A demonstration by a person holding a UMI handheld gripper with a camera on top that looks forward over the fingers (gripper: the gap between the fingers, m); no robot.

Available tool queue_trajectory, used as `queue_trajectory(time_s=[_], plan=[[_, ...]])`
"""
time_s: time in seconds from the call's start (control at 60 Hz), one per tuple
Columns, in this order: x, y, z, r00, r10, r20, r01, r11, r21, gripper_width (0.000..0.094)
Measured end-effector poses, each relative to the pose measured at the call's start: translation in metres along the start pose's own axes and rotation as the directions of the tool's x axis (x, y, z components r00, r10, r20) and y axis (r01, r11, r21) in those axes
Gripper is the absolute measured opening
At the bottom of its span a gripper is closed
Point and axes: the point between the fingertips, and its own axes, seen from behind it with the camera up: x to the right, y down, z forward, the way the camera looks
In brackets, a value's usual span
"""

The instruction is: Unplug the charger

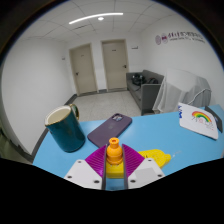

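Observation:
My gripper (114, 168) is shut on an orange and yellow charger plug (114, 152), which stands between the purple pads (97, 160) with both pads against its sides. The plug's orange tip points ahead at the near end of a purple phone (110, 127). The phone lies flat on the light blue table (165, 135) just beyond the fingers. I cannot tell whether the tip is touching the phone's port or is just short of it.
A teal mug (65, 128) stands left of the phone. A yellow object (155, 155) lies right of the fingers. A white card with a rainbow print (198, 118) lies at the far right. Beyond the table are a floor, a grey sofa (150, 88) and two doors.

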Motion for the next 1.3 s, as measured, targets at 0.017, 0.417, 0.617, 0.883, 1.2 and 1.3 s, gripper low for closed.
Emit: queue_trajectory(time_s=[0.017, 0.417, 0.617, 0.883, 1.2, 1.3], plan=[[0.0, 0.0, 0.0, 1.0, -0.005, -0.003, 0.005, 1.0, 0.002, 0.0231], [0.009, -0.135, -0.068, 0.99, -0.114, -0.081, 0.13, 0.962, 0.239, 0.0046], [0.112, -0.128, -0.086, 0.964, -0.153, -0.216, 0.175, 0.981, 0.086, 0.0049], [0.181, 0.031, -0.038, 0.976, -0.109, -0.187, 0.059, 0.965, -0.255, 0.0054], [0.173, 0.031, -0.034, 0.994, -0.029, -0.104, 0.005, 0.975, -0.221, 0.0466], [0.169, 0.027, -0.058, 0.998, 0.023, -0.061, -0.034, 0.983, -0.179, 0.0691]])
